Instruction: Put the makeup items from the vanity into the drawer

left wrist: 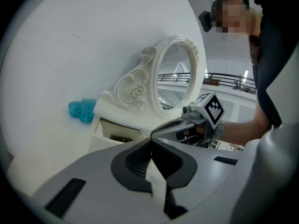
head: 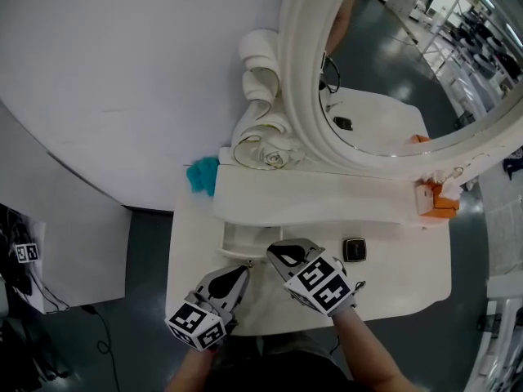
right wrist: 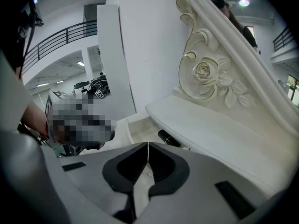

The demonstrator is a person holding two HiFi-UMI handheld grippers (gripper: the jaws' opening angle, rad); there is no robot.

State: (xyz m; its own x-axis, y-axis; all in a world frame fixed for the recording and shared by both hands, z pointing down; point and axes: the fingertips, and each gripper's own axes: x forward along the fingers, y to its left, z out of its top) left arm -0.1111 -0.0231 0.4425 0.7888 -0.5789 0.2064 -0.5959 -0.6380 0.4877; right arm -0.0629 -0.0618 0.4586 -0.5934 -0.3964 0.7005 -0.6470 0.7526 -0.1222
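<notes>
The left gripper (head: pixel 242 270), jaws pressed together and empty, hangs at the open drawer (head: pixel 231 239) of the white vanity (head: pixel 409 278). Inside, a black cylindrical makeup tube (right wrist: pixel 168 138) lies on its side, long axis across the drawer's width. The right gripper (head: pixel 274 251) is likewise closed and empty. Just right of it, a black square compact (head: pixel 354 250) lies flat on the vanity top.

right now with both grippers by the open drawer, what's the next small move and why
Probably swing the right gripper toward the black compact and open its jaws. They are shut on nothing above the open drawer, where a dark item already lies, while the compact sits on the tabletop just beside that gripper.
</notes>
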